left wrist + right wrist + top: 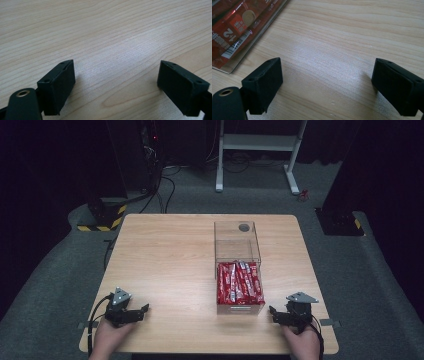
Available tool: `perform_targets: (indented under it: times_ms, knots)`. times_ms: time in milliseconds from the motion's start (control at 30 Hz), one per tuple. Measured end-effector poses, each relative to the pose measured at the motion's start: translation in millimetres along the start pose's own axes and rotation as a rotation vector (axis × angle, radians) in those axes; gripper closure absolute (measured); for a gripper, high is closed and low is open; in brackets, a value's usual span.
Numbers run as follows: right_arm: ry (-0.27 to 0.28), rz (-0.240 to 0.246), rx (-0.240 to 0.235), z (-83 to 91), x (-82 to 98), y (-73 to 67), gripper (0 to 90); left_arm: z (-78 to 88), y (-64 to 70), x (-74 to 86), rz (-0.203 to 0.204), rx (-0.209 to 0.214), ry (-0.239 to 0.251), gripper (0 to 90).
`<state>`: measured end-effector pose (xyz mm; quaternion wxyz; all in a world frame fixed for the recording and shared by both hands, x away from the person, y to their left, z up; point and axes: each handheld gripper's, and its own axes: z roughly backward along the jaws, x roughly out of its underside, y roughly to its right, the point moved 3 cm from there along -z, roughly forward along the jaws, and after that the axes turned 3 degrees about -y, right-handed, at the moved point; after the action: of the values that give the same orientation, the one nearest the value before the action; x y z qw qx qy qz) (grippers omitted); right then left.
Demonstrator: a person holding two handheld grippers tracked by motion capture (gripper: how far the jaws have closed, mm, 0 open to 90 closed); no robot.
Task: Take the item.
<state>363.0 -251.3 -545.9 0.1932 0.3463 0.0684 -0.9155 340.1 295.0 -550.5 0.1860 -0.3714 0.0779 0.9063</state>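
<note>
Red snack packets (240,282) in clear plastic box (239,308), just left of empty, wide-open right gripper (278,314); left gripper (140,311) likewise wide, farther.

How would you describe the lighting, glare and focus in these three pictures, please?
High view: the wooden table is evenly lit, the room behind falls into near black, and the clear box walls show faint reflections. Left gripper view: a soft pale sheen on the wood between the left tool, whose near parts look slightly soft. Right gripper view: similar sheen by the right tool; the red packets are mildly blurred.
</note>
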Motion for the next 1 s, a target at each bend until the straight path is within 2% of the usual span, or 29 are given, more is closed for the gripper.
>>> perform_targets:
  times_ms: [567,1000]
  knots:
    - [0.005,-0.011,0.011,0.3,0.2,0.8,11.2,0.1,-0.5,-0.2,-0.005,-0.003,-0.002,14.9]
    - [0.001,0.004,0.0,0.5,0.3,1.6,10.7,0.6,-0.1,0.3,0.002,-0.003,-0.001,15.4]
